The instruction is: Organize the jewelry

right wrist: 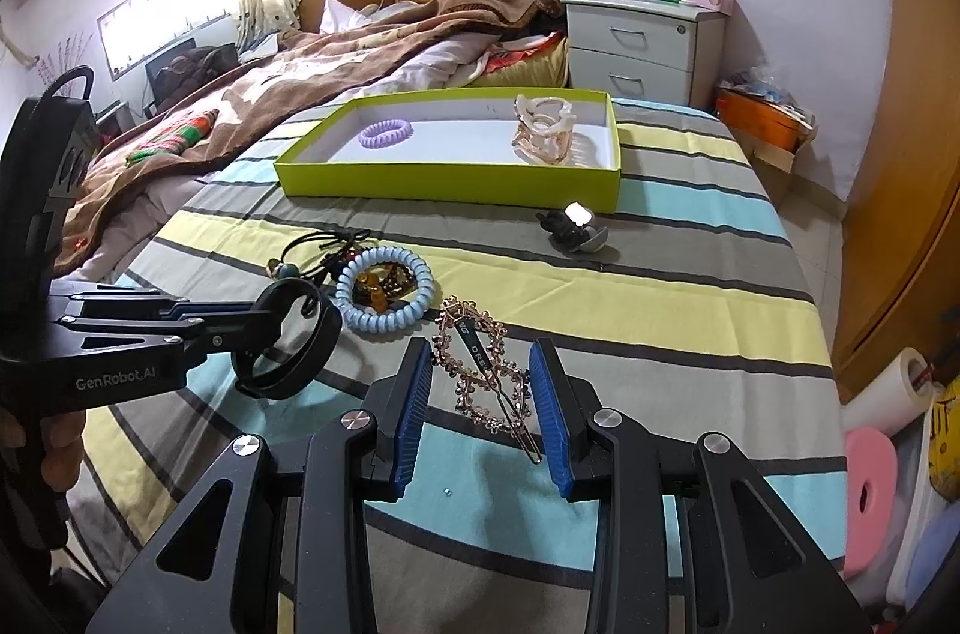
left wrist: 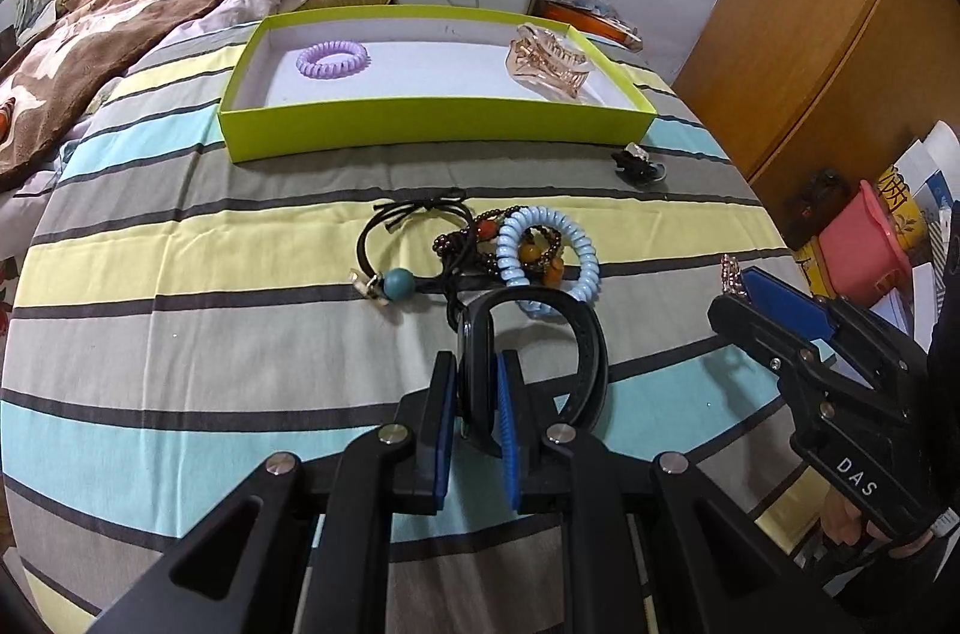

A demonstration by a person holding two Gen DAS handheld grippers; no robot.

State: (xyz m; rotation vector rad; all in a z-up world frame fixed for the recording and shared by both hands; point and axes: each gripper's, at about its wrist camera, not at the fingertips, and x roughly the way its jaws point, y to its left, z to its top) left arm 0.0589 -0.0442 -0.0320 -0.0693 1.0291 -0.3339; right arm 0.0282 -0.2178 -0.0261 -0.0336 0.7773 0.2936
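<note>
Clamped between the blue pads of the left gripper (left wrist: 477, 394) is a black band (left wrist: 540, 358), a closed loop held by one side so that the rest of it curves out to the right, just above the striped bedsheet (left wrist: 180, 238). Further right, the right gripper (right wrist: 483, 394) stands with its jaws apart around a gold flower-shaped hair clip (right wrist: 483, 376) (whether the pads actually press its edges cannot be told from either view). Just beyond the band lies a small heap: a black hair tie with a teal bead (left wrist: 396, 244), a beaded bracelet (left wrist: 528, 253) and a pale blue spiral hair tie (left wrist: 549, 256) that overlaps the bracelet. To the right of the heap, near the corner of the box, sits a small black clip (left wrist: 637, 163) on its own. At the far side of the sheet a shallow green box (left wrist: 432, 123) holds a purple spiral hair tie (left wrist: 332, 59) at its left end and a clear pinkish claw clip (left wrist: 549, 60) at its right end, well apart.
</note>
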